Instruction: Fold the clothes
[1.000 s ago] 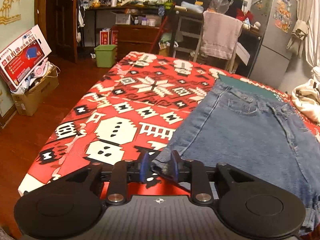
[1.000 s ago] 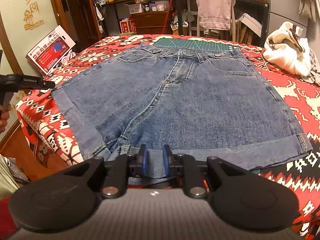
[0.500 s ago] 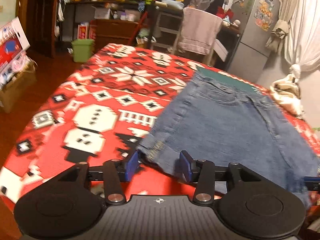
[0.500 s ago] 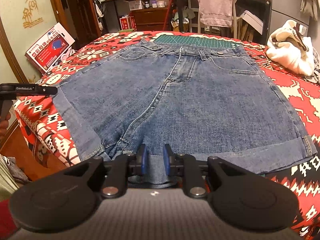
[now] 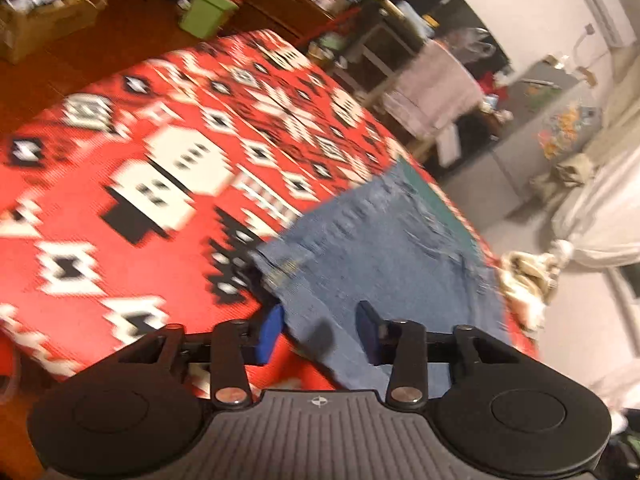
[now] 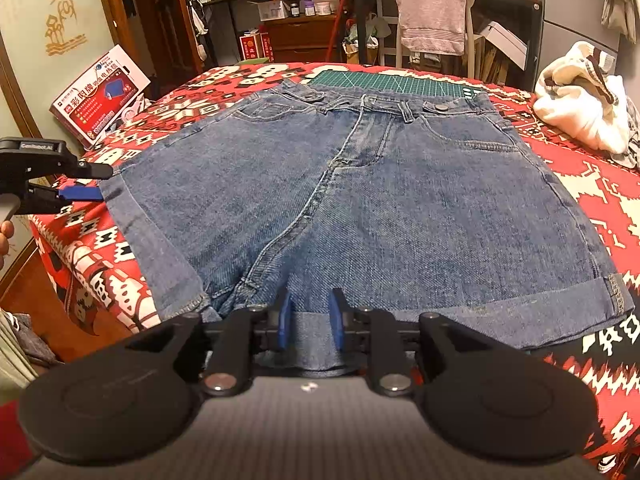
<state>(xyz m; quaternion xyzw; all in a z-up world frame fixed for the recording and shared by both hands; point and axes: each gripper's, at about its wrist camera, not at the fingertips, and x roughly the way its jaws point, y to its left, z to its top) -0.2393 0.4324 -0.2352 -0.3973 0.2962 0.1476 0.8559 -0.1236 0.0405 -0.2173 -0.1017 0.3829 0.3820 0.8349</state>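
Note:
Blue denim shorts (image 6: 360, 200) lie flat, front up, on a red patterned blanket (image 6: 600, 208), waistband at the far side. My right gripper (image 6: 309, 318) sits at the near hem by the crotch, jaws narrow with the cuff pinched between the blue pads. In the blurred, tilted left wrist view, my left gripper (image 5: 320, 332) is open wide over the left cuff corner of the shorts (image 5: 380, 248). Seen from the right wrist view, the left gripper (image 6: 86, 184) is turned sideways, with one finger above and one below that cuff's edge.
A green cutting mat (image 6: 392, 80) lies under the waistband. A pile of white clothes (image 6: 580, 108) sits at the right on the blanket. A printed box (image 6: 100, 108) leans beside the left edge. A chair with a pink towel (image 6: 434, 12) stands behind.
My left gripper opened and let go of the cuff corner, then rolled sideways and moved along the cuff. The right gripper stayed in place at the hem.

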